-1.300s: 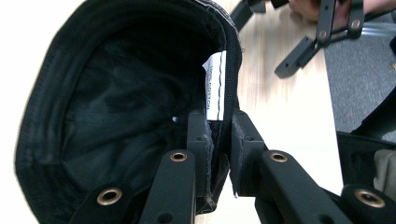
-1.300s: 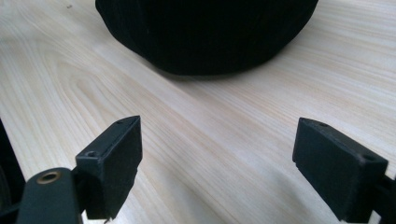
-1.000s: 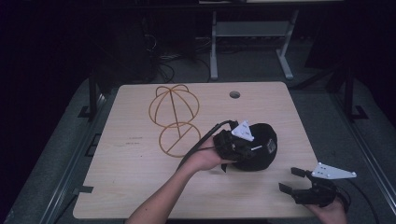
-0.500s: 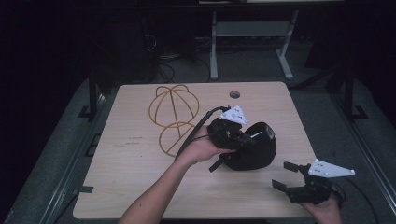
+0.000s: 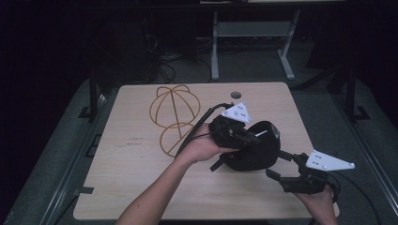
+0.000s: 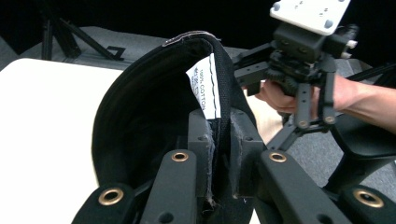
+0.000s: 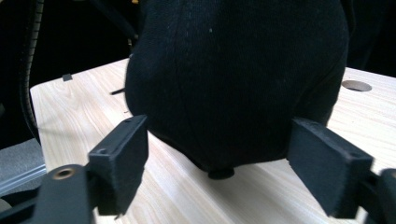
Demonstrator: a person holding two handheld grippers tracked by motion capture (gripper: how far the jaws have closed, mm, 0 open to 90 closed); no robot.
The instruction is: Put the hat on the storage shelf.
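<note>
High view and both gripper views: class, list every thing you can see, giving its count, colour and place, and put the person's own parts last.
Cap: one, black, right of the table's middle, its rim pinched, white label inside.
Wire cap frame: one, orange-gold, lying left of the cap.
Table: one, light wood, round hole near the far edge.
Metal stand: one, grey, on the floor beyond the table.
Left tongs: one, black, shut on the cap's rim.
Right tongs: one, black, open, near the cap at the table's near right.
Hands: two, one on each pair of tongs.
</note>
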